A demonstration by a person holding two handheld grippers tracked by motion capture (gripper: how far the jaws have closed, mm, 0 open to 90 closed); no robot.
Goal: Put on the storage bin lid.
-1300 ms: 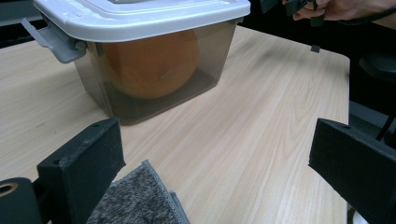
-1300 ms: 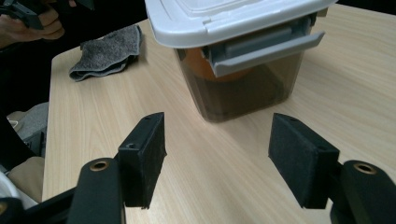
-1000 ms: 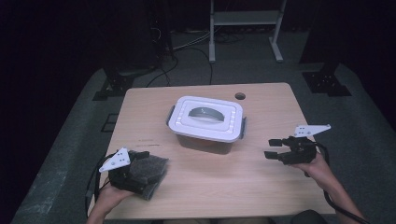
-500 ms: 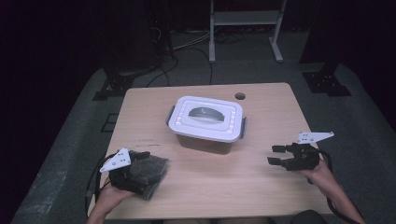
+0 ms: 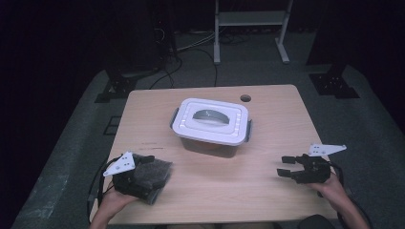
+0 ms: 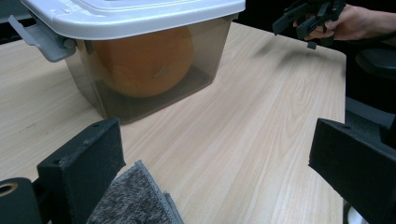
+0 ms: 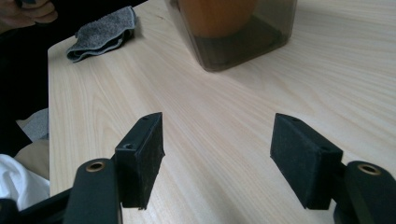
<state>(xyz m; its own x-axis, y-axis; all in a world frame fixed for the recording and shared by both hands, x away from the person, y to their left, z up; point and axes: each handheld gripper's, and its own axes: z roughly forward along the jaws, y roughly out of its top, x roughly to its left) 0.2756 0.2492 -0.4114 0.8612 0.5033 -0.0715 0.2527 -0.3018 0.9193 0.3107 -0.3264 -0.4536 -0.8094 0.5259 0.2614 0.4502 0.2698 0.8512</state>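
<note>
High view showed the left tool [image 5: 143, 164], jaws apart, over the grey cloth [image 5: 152, 174] at the worktop's [image 5: 229, 186] near-left corner, while the right tool [image 5: 292, 168], jaws also apart, hovered near-right, well apart from the lidded container [image 5: 211, 125].

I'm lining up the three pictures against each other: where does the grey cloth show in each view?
High view: the grey cloth lies at the table's near left corner, under the left claw.
Left gripper view: bottom left, beside the left-hand jaw.
Right gripper view: top left, near the table edge.
Shared landmark: the lidded box holding something orange.
</note>
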